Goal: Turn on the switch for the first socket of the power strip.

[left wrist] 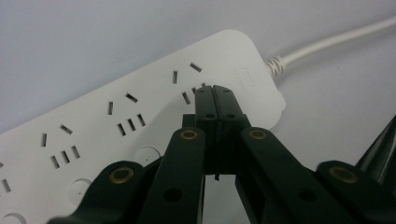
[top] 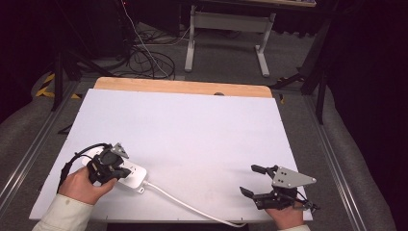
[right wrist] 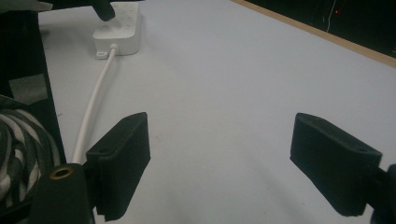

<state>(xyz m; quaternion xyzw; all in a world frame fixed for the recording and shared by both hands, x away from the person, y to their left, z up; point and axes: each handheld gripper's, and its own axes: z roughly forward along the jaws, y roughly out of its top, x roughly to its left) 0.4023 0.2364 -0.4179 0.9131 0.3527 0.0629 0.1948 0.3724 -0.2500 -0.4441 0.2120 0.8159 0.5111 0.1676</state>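
Note:
A white power strip [top: 136,175] with several sockets lies at the table's near left, and its white cable [top: 183,203] runs right toward the front edge. My left gripper [top: 118,169] is over the strip, held in a hand. In the left gripper view its jaws are pressed together with nothing between them. The left gripper [left wrist: 215,91] tips point at the socket nearest the cable end of the power strip [left wrist: 140,93]. My right gripper [top: 252,180] rests open near the front right edge. In the right gripper view the right gripper [right wrist: 224,154] has only bare table between its jaws.
The white table sheet [top: 192,130] has a wooden edge [top: 183,86] at the back. Beyond it stand a desk frame [top: 226,33] and loose floor cables [top: 149,60]. In the right gripper view the cable [right wrist: 93,112] leads up to the power strip [right wrist: 119,30].

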